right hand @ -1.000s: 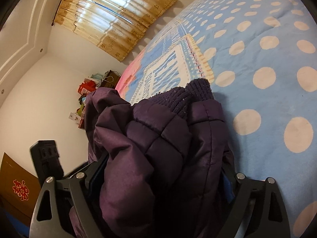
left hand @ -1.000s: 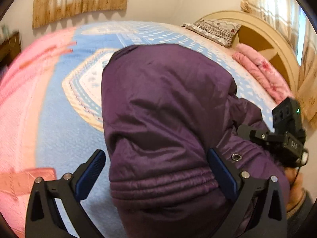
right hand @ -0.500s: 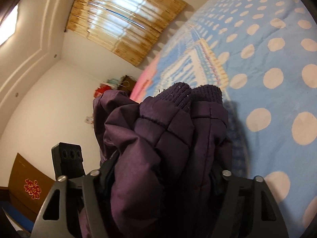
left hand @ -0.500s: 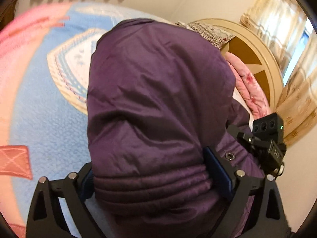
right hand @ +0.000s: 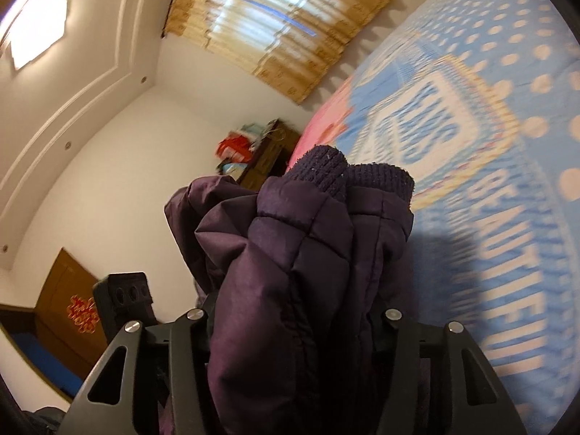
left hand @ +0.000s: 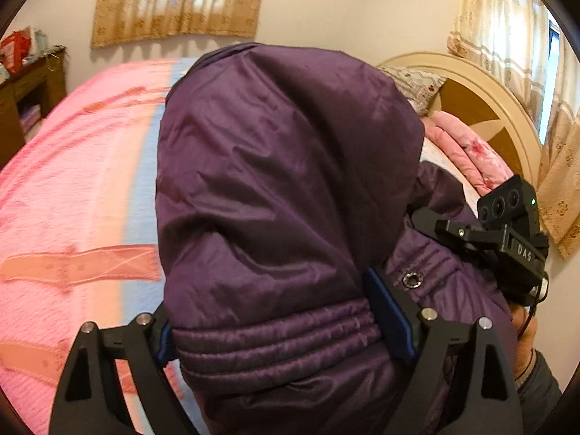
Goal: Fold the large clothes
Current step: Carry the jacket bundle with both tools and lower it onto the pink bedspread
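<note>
A bulky purple padded jacket fills the left wrist view, its ribbed hem bunched between my left gripper. The jaws are closing and both blue pads press into the fabric. In the right wrist view the same jacket stands up as a folded bundle, its dark knit cuffs on top. My right gripper is closing too and squeezes that bundle, which hides its pads. The jacket hangs above the bed.
The bed's blue dotted cover has a pink side. At its head are a round cream headboard, a pillow and a folded pink quilt. A dark wooden cabinet stands by the curtained wall. A person's hand holds the right gripper.
Both grippers have narrowed onto the jacket and risen with it. The bed has dropped away in both views, and the right view has swung toward the wall and ceiling.
</note>
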A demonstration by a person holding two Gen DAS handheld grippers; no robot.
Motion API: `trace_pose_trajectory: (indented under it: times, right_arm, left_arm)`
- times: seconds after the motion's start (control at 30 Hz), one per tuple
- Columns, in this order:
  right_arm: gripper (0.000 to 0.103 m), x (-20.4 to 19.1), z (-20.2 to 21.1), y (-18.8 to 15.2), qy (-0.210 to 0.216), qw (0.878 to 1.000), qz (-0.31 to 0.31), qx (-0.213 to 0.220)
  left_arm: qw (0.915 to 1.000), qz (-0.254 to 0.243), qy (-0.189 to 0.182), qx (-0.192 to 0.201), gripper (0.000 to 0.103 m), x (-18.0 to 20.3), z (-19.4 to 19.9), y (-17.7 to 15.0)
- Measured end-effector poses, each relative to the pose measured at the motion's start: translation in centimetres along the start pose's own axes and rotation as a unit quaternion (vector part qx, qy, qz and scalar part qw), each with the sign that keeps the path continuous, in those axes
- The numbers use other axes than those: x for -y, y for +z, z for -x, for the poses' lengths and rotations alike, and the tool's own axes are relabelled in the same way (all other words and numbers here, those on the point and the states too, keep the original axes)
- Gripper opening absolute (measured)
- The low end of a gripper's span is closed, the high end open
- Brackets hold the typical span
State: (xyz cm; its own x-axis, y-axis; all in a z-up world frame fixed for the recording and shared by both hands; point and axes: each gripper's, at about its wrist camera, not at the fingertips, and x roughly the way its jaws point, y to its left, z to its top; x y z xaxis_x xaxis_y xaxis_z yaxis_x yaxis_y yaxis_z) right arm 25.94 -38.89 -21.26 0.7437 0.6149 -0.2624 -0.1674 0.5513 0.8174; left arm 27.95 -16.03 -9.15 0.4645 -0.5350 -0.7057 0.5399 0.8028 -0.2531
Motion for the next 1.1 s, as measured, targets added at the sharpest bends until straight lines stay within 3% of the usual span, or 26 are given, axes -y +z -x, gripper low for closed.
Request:
trace_pose_trajectory:
  times: [0.37, 0.67, 1.1]
  right_arm:
    - [0.048, -6.6, -8.6, -2.2, 0.048, 0.995, 0.038, -0.073]
    - [0.048, -10.8, -16.6, -3.9, 0.109, 0.984, 0.045, -0.135]
    - [0.048, -16.6, -33.1, -8.7, 0.165, 0.951, 0.046, -0.256]
  left_arm:
    - [0.9970, 0.052, 0.053, 0.024, 0.086, -4.5, 3.8, -1.8]
    - [0.9880, 0.084, 0.116, 0.058, 0.085, -6.6, 6.7, -2.3]
    - [0.9564, 0.185, 0.216, 0.067, 0.085, -16.0, 10.0, -4.5]
